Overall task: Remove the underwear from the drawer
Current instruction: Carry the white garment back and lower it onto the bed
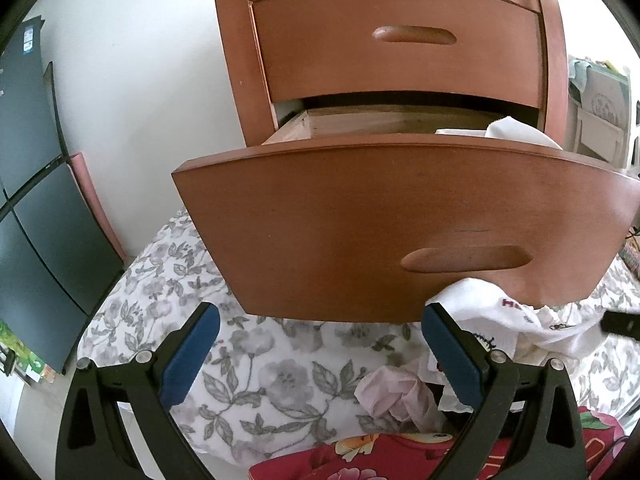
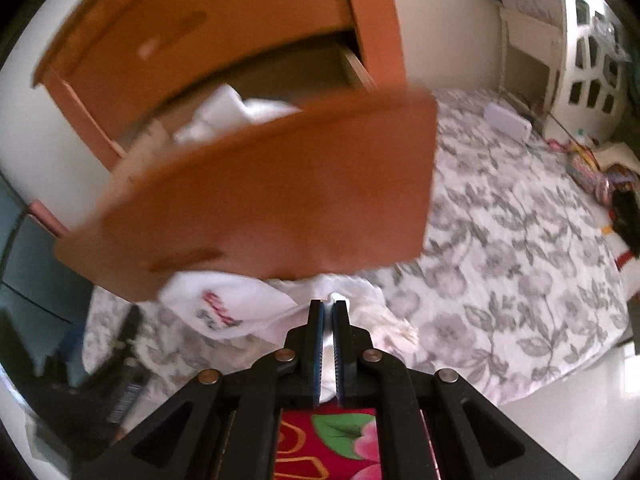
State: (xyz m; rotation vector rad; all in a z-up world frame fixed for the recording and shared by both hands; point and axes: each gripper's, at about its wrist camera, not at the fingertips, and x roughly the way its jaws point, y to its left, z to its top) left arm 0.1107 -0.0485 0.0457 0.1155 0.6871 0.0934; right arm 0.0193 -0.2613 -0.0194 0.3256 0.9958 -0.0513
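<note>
The brown wooden nightstand has its lower drawer pulled open. More white cloth lies bunched at the drawer's right side. White underwear with red lettering hangs below the drawer front, above the flowered bed. My right gripper is shut on a fold of that white underwear. My left gripper stands open just below the drawer front, with nothing between its blue pads. The right gripper's view is blurred by motion.
A grey-flowered bedspread lies under the drawer. A pale pink garment and a red flowered cloth lie near the grippers. A dark cabinet stands at left, a white shelf unit at far right.
</note>
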